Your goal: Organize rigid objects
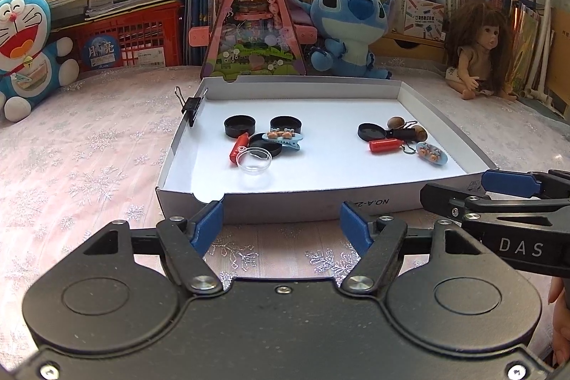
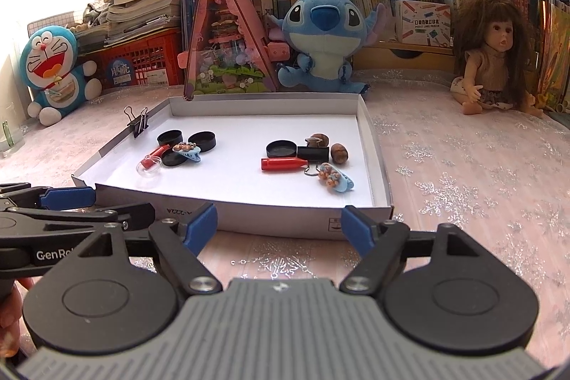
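Tray [image 1: 356,198] of small objects lies dead ahead of both grippers, left gripper [image 1: 281,223] and right gripper [image 2: 279,225], jaws spread and empty; the red tube [image 2: 283,164], long axis crosswise mid-frame, sits nearer the right.

Your white box lid [image 1: 370,202] holds two clusters well apart, left: black caps [image 1: 240,125], red tube [image 1: 238,146], clear dish [image 1: 255,160], blue clip [image 1: 283,138]; right: black cap [image 2: 281,149], red tube [image 2: 284,163], binder clip [image 2: 312,152], nuts [image 2: 338,152], blue clip [image 2: 335,181].
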Demonstrator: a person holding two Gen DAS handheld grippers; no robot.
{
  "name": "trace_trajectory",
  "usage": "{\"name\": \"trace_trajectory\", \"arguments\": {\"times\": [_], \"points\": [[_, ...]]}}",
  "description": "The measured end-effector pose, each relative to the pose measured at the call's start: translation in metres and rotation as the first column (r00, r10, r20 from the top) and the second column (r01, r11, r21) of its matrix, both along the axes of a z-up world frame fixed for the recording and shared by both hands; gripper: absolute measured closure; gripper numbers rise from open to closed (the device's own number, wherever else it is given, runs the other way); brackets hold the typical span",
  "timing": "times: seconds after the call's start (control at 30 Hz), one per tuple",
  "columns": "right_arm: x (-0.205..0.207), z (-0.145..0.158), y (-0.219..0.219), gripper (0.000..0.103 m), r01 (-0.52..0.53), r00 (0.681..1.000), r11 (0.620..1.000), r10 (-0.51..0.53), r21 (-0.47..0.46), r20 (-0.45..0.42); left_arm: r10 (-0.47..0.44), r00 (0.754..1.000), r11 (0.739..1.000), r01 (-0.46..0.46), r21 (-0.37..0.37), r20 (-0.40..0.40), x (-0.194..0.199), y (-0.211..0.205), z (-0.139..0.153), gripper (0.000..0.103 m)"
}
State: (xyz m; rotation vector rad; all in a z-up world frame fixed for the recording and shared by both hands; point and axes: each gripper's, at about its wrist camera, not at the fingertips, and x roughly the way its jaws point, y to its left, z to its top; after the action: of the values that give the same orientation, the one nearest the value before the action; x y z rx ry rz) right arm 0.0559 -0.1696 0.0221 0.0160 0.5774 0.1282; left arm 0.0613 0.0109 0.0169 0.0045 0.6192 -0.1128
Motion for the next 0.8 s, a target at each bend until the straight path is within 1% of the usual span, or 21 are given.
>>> {"name": "trace_trajectory", "arguments": {"times": [0.43,0.5,0.6,0.8], "points": [[0.004,-0.019,0.000,0.014,0.011,0.998,0.999,-0.014,-0.036,-0.068,0.022,0.998,0.999,-0.020,0.040,-0.059,0.003,-0.002,-0.016,0.029],[0.005,-0.022,0.000,0.013,0.012,0.997,0.999,-0.015,-0.037,-0.079,0.027,0.998,0.999,-0.025,0.045,-0.062,0.003,-0.002,-0.017,0.024],[0.005,-0.025,0.000,0.009,0.013,0.996,0.999,-0.016,-0.044,-0.082,0.033,0.998,0.998,-0.029,0.060,-0.062,0.004,-0.002,-0.019,0.023],[0.006,-0.027,0.001,0.002,0.010,0.996,0.999,-0.014,-0.052,-0.091,0.056,0.997,0.997,-0.053,0.052,-0.058,0.005,0.003,-0.022,0.015]]}}
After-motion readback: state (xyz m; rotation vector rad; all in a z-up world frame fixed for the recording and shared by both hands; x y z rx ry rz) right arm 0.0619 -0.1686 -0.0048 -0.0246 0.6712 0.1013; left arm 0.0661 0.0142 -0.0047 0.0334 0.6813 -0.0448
